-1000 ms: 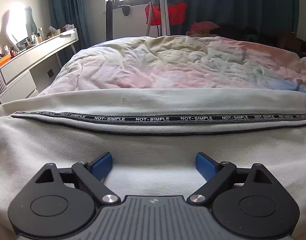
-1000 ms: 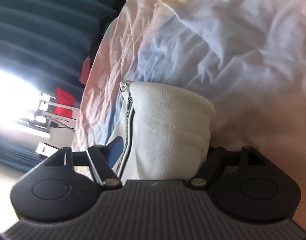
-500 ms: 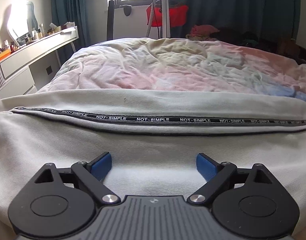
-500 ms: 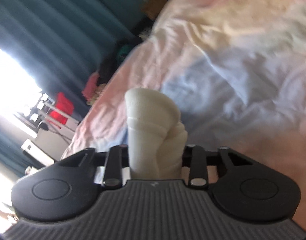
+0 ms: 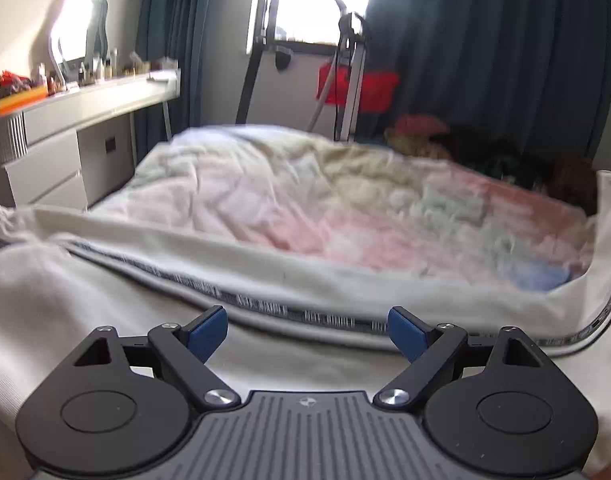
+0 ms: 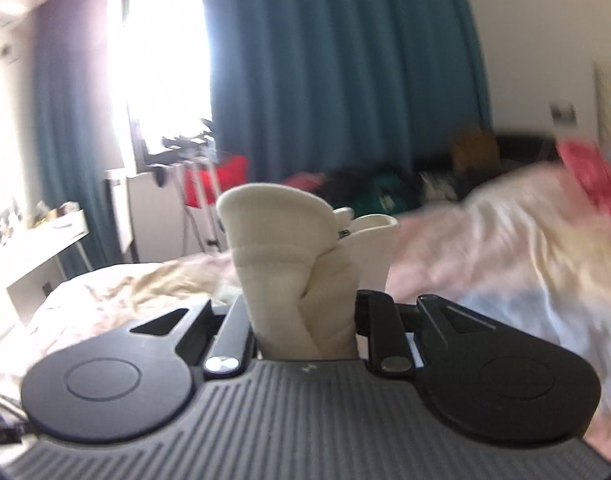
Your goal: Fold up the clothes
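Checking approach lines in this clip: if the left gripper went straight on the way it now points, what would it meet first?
Most likely the cream garment lying under and ahead of the open left gripper, around its black lettered tape. Beyond lies the rumpled pastel duvet. Depth is unclear through the fisheye blur.

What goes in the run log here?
left tongs open over jacket | right tongs shut on jacket corner, raised | bed
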Demonstrator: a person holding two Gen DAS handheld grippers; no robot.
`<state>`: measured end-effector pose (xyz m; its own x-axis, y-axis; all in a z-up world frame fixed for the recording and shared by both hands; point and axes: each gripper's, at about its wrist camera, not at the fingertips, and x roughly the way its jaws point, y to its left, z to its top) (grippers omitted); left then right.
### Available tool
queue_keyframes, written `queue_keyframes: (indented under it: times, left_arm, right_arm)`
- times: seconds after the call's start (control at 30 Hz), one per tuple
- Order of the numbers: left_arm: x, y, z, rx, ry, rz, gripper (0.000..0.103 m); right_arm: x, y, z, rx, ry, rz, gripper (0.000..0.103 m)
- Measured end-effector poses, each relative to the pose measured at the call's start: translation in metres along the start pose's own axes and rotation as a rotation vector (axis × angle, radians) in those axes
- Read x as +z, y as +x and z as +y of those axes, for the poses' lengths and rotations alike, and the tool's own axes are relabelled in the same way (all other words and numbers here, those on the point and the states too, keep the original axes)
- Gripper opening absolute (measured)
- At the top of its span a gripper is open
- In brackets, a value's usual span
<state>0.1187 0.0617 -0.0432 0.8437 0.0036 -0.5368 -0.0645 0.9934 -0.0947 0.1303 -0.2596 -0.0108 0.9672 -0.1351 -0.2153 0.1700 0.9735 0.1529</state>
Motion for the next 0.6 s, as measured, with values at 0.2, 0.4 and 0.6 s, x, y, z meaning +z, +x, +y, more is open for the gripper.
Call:
queue_keyframes:
  times: [0.2,0.4,0.6]
  left_arm:
    - [0.010,-0.021,0.025,-0.011,-0.025,-0.077,0.089]
    - [0.014,-0.023,0.049,-0.047,-0.116,-0.061,0.088]
    - [0.021,-0.025,0.070,-0.073,-0.215,-0.068,0.088]
  right_arm:
    - [-0.041,-0.010,0.112,0.132,-0.262,-0.024,0.020]
    - [-0.147,-0.019,0.195,0.329,-0.731,0.082,0.019]
    - [-0.139,-0.022,0.199,0.342,-0.669,0.064,0.020]
